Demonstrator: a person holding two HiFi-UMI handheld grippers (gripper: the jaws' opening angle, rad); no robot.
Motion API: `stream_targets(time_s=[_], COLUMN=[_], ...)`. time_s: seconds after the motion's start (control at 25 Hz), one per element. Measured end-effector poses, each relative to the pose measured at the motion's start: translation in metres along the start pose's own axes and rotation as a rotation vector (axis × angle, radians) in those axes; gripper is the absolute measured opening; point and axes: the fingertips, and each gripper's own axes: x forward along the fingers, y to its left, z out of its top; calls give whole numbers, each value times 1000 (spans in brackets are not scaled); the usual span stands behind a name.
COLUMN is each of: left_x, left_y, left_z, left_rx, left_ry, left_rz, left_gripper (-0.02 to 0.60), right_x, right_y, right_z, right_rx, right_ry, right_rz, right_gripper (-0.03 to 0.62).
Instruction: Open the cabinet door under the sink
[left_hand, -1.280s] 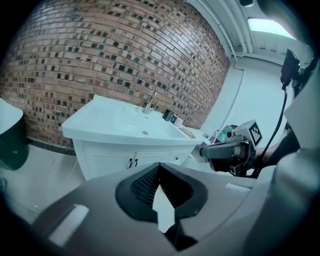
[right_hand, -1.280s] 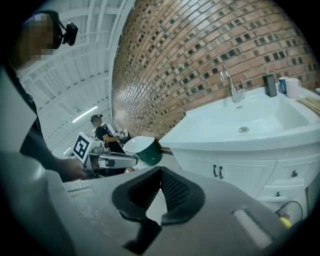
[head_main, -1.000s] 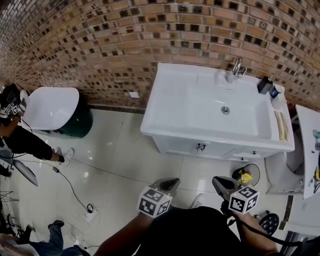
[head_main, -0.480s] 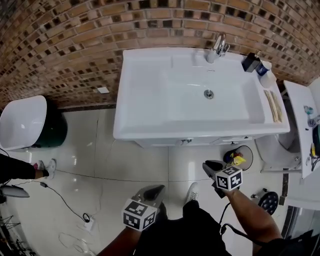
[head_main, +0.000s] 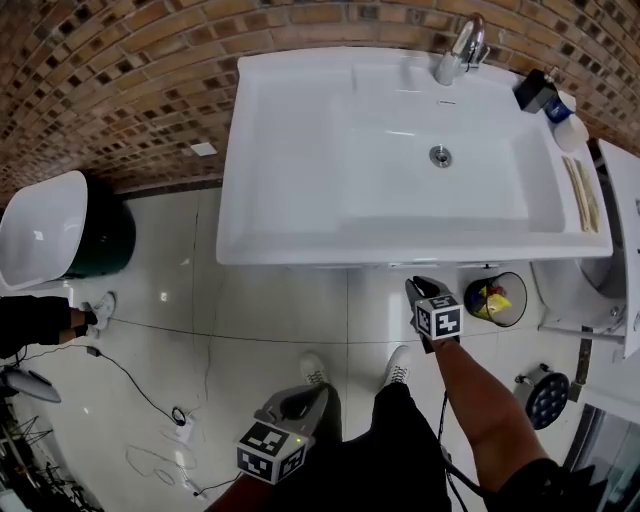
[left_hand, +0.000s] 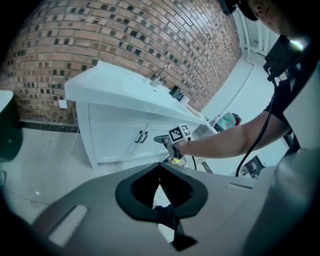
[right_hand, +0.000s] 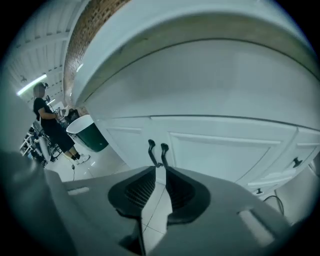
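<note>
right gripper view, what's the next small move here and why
Probably ease the right gripper forward until one of the two dark handles sits between its jaws, then close. The jaws stand slightly apart with nothing between them, the handles lie just beyond their tips, and the cabinet doors look shut.

The white floor (head_main: 280, 310) in front of the cabinet doors (right_hand: 220, 160) is bare, so there is lots of room to come in low. Up top, the sink (head_main: 330, 248) rim sticks out over the doors like a roof. The right gripper (head_main: 420, 287) is under that edge, with only open air up to the two black handles (right_hand: 157, 151). The handles stand close together with a thin gap. A small bin (head_main: 497, 298) sits near on the right, maybe in the way. A cable (head_main: 140, 380) lies well off left.
</note>
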Motion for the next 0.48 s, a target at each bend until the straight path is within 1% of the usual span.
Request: stream_targets(time_s=[0.16,0.48], left_x=[-12,-28], left_y=[13,22], left_z=[-15,-25], left_rx=[-35,-80], left_ry=[13,-11], left_rz=[50,100], left_gripper=[12,12], right_x=[34,63], right_y=[-1,-1], right_z=[1,11], right_rx=[6,4], right_ry=[35,63], right_rz=[0,-18], right_gripper=[66,74])
